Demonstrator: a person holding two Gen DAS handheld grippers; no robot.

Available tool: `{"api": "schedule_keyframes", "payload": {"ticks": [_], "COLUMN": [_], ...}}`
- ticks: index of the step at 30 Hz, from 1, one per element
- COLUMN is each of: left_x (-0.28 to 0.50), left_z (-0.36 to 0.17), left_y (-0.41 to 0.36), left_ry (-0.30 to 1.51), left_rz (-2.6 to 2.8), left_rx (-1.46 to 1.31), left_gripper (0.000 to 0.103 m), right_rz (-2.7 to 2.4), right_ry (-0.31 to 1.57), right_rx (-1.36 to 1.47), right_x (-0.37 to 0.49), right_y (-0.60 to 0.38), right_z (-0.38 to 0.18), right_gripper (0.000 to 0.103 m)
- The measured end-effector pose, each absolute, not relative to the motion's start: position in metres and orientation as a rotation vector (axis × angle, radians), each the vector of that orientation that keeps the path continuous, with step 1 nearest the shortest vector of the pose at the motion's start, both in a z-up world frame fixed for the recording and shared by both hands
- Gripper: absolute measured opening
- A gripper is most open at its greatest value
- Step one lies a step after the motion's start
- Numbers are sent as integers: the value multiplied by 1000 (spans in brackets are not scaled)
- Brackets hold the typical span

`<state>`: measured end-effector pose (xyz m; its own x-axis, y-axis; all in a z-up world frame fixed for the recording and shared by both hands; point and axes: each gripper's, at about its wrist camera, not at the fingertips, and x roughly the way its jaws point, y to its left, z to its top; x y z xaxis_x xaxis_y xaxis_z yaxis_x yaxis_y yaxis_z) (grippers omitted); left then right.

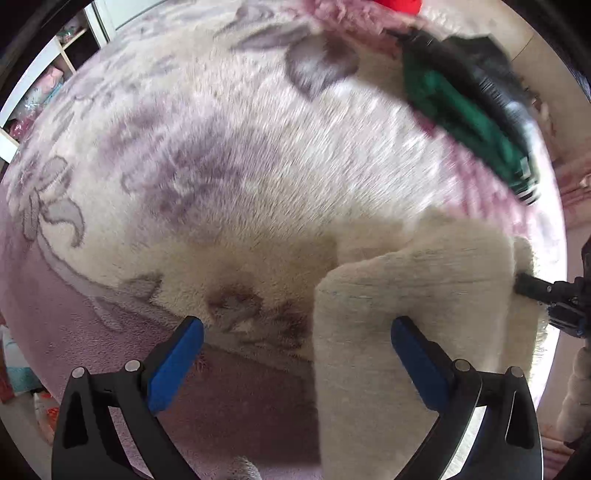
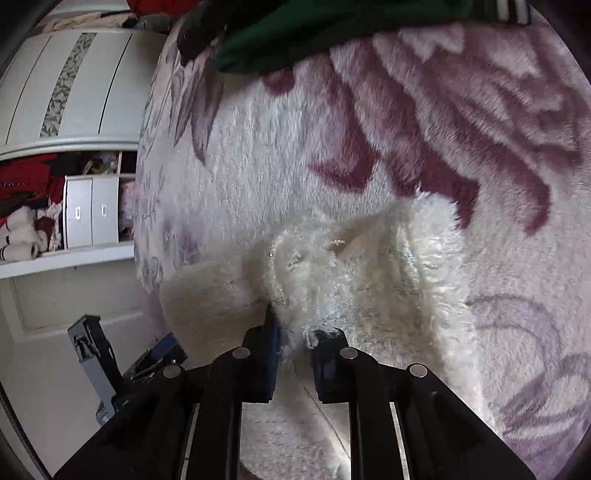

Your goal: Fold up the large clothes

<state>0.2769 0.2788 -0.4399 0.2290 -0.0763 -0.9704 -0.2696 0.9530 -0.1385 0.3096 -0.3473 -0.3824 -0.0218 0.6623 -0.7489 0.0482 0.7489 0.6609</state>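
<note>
A cream fluffy garment [image 1: 413,295] lies on a floral plush blanket [image 1: 207,155], with a fold raised so its smooth inner side shows. My left gripper [image 1: 295,339] is open and empty; the fold's left edge passes between its blue pads [image 1: 173,365]. My right gripper [image 2: 295,332] is shut on the fluffy garment [image 2: 369,266] and holds a bunch of its pile. The right gripper also shows at the right edge of the left wrist view [image 1: 532,286], pinching the same fold.
A dark green garment [image 1: 465,110] with a black edge lies at the blanket's far side, also in the right wrist view [image 2: 295,33]. A white wardrobe [image 2: 70,85] with open shelves of clothes stands at the left. The left gripper shows low left [image 2: 92,354].
</note>
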Motion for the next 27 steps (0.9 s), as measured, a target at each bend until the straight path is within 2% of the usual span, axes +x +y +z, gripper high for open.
{"api": "schedule_keyframes", "payload": {"ticks": [3, 5, 8, 10, 12, 13, 14, 15, 17, 23, 27], "left_x": [276, 292, 311, 317, 316, 313, 311, 307, 300, 281, 271], "left_z": [-422, -433, -449, -448, -448, -448, -452, -455, -460, -452, -428], "left_y": [265, 245, 222, 218, 222, 228, 232, 238, 250, 267, 264], "left_ry": [1313, 1365, 1392, 1385, 1383, 1385, 1389, 1398, 1407, 1401, 1320], "left_rz": [89, 67, 20, 18, 16, 24, 32, 41, 55, 99, 85], "left_rx": [-330, -278, -283, -240, -217, -223, -228, -237, -282, -386, -447], "left_gripper": [103, 103, 103, 103, 103, 103, 103, 103, 103, 103, 103], "right_rz": [421, 301, 183, 215, 265, 290, 324, 355, 426, 517, 496], "right_ry": [1448, 1443, 1511, 1606, 1622, 1621, 1616, 1608, 1634, 1723, 1670], "right_rx": [542, 456, 315, 375, 348, 324, 309, 307, 312, 544, 485], "right_x": [293, 290, 297, 301, 307, 310, 310, 308, 303, 284, 285], "right_y": [-375, -393, -405, -409, -413, -415, -416, -419, -419, -428, -416], "right_z": [-335, -327, -366, -400, -404, -400, -396, -392, -398, -443, -439], "right_gripper": [15, 15, 16, 20, 39, 54, 65, 68, 87, 89, 89]}}
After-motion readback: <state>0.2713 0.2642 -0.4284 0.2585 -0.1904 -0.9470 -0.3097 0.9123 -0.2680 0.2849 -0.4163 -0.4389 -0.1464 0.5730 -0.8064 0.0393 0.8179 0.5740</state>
